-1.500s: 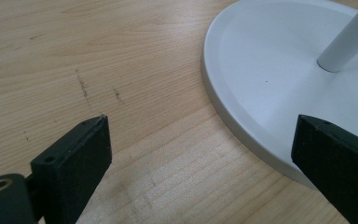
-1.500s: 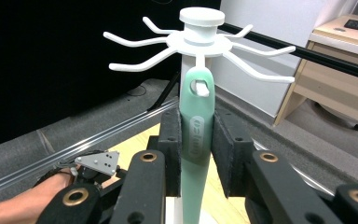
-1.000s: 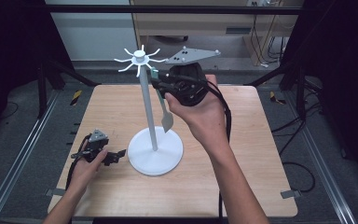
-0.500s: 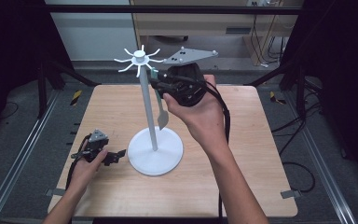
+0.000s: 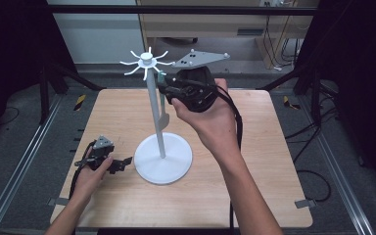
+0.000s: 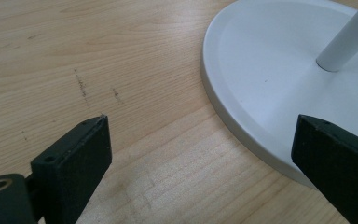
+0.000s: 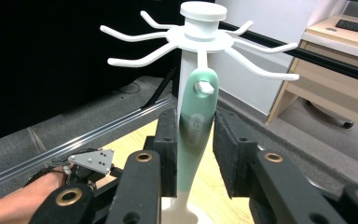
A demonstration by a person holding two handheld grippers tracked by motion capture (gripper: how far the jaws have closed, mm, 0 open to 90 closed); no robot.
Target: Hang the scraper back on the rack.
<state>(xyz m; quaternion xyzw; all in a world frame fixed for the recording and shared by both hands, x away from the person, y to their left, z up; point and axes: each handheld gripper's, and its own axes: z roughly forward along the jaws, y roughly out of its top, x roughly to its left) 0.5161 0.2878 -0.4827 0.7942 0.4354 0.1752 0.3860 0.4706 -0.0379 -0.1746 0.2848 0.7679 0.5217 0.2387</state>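
Right now we have a pale green plastic-handled utensil (image 7: pixel 196 121) hanging from one hook of the white metal hanging stand (image 5: pixel 148 63), a tall pole with a ring of curved prongs at its top and a round white base (image 5: pixel 174 166) on the light wooden table (image 5: pixel 264 147). In the right gripper view the hook's tip pokes through the hole near the top of the handle, so the utensil seems to carry its own weight there. Its long axis runs straight down, parallel to the pole and just beside it, with the paler working end lower down, whose shape we cannot make out.

Our right gripper (image 7: pixel 195 154) is raised to the handle's height, its two black jaws standing on either side of the handle. They look parted, with a sliver of gap on each side, so we judge the grip released rather than clenched, though contact on the near side is hard to rule out. The handle lies dead ahead between the jaws, so any next move turns on that: drawing straight back would clear it, while closing would catch it across its narrow width.

Our left gripper (image 5: pixel 108 163) rests low on the table, just beside the base, jaws wide apart and holding nothing. It is well below the handle, so the right hand is plainly the nearer one.
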